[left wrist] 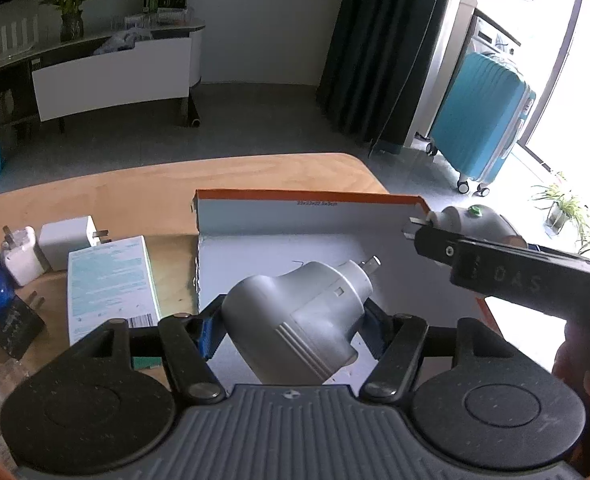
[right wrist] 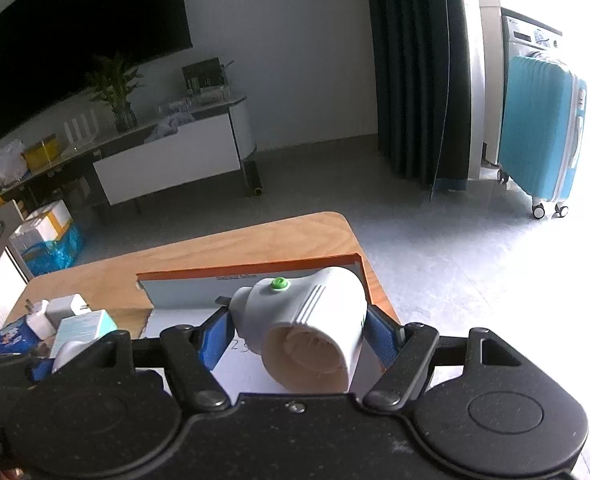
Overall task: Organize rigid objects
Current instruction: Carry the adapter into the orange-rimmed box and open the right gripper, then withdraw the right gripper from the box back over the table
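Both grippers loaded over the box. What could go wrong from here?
1. The left gripper clamps the grey adapter on its rounded, tapered body; it might twist or slip on release.
2. The right gripper with the white adapter is close beside the left over the orange-rimmed box; the two may bump.
3. Both adapters are tilted with prongs forward, so they could roll in the box once dropped.

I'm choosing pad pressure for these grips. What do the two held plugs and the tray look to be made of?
Left plug: hard moulded plastic by the look, grey, satin, with ribbed lines and metal prongs.
Right plug: the same kind of plastic, white, smooth, with a green button and a hollow back.
Tray: probably cardboard, matte white inside, orange outside, with a torn-looking corner edge.
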Tool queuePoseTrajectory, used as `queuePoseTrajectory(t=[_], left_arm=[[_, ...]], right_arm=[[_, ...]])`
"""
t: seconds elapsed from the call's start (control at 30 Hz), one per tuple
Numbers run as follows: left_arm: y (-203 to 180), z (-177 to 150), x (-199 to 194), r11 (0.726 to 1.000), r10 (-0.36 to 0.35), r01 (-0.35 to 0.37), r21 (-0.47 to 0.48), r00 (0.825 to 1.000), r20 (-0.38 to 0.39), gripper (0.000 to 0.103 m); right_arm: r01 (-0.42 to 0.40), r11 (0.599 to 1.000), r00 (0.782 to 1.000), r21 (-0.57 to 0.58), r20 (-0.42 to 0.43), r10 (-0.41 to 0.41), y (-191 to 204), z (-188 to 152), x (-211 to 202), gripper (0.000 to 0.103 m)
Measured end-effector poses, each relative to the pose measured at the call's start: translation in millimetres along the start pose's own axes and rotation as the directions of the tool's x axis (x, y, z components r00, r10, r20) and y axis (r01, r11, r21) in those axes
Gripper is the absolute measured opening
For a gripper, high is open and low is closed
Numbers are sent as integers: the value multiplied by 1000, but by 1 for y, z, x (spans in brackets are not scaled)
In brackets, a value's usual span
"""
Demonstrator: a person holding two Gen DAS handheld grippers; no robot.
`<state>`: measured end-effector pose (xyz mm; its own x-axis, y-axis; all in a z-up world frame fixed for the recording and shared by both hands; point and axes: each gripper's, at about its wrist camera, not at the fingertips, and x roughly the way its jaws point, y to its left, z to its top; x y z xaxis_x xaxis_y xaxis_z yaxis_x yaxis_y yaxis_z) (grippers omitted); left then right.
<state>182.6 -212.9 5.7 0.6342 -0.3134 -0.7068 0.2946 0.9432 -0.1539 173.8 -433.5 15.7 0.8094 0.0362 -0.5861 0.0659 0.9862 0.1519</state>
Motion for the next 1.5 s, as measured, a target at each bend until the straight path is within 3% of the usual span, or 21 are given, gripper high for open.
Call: queuePoseTrajectory(t=[0.23,0.3,0.63,0.73,0.8,0.93,1.17,1.5], left_arm=[[0,2,17,1000,12,-12,-4,1000,-25,68],[0,3,21,1000,16,-16,-6,999,-32,68],[-9,13,38,1000,-10,10,-3,999,-37,68],[-9,13,41,999,-42,41,-12,998,-45,81],[-9,12,36,999,-49,49,-7,998,-37,87],[-7,7,20,999,-47,47,-20,999,-25,89],[-2,4,-17,999,26,-27,-39,1000,-18,99],[14,-14,-56,993,106,-107,-51,994,-21,103]], right_arm=[[2,999,998,-41,-62,-5,5,9,35,86],[5,999,999,-42,-35,-7,3,10,38,87],[5,1000,996,31,93,-8,-18,10,-10,90],[12,1000,994,20,112,-14,-18,6,-28,90],[11,1000,992,24,124,-14,-18,3,-39,90],[-8,999,991,33,134,3,-12,-1,-56,90],[-19,999,992,51,125,12,-4,-12,-74,90],[-55,998,994,26,95,52,19,-31,-97,91]])
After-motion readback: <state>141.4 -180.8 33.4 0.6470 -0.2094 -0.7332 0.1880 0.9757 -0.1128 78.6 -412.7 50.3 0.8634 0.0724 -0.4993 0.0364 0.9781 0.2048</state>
